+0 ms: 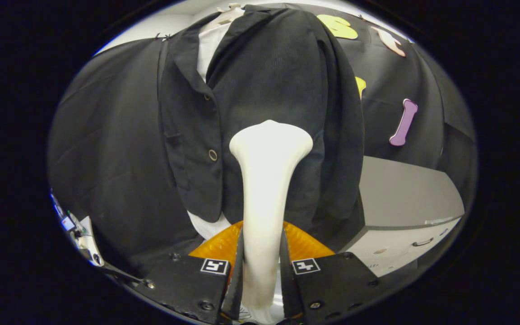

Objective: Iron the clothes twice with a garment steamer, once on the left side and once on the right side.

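On the left, the black corduroy jacket point(260, 104) hangs on a pale hanger point(226, 16) over a white shirt point(208, 45), its buttoned left panel carrying a round metal button point(213, 155). In the middle, the claw point(262, 266) is closed tight on the handle of the white plastic garment steamer point(266, 180), both fingers pressing its sides. The steamer's flared head stands up ahead of the fingers and seems to rest against or just off the jacket's front, right of the button line. To the right, a grey cabinet point(404, 198) sits beside the jacket's hem.

To do this pass well, I would judge it best to keep the head flat to the cloth, travel slowly in one straight vertical run, and keep the grip from twisting, then repeat on the other panel.

The steamer's face is turned away, so actual contact cannot be confirmed. An orange ribbed part point(305, 243) behind the fingers is hard to identify. The jacket's hem is partly cut off by the fingers.
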`<state>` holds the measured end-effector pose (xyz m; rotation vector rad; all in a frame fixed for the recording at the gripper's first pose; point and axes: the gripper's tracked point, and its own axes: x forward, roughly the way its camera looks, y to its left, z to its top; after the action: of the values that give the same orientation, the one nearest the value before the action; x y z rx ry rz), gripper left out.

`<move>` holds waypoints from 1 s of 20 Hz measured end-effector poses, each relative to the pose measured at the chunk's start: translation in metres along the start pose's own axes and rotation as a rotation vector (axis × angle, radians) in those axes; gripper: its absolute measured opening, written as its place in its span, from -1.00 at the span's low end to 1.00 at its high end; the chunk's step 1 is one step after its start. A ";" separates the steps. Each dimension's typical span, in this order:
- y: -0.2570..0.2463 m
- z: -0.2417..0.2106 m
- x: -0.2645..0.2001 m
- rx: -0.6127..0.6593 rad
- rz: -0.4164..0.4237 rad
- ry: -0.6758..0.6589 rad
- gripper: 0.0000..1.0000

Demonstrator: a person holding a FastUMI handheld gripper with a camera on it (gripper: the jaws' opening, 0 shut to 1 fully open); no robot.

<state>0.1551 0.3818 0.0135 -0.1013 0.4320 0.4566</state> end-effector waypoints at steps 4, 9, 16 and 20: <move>0.000 -0.022 0.007 -0.003 0.006 0.037 -0.24; -0.005 -0.052 0.011 -0.001 -0.002 0.094 -0.24; -0.007 -0.081 0.014 0.010 0.001 0.153 -0.24; -0.005 -0.067 0.001 0.021 0.010 0.132 -0.24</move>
<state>0.1329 0.3649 -0.0479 -0.1090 0.5671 0.4563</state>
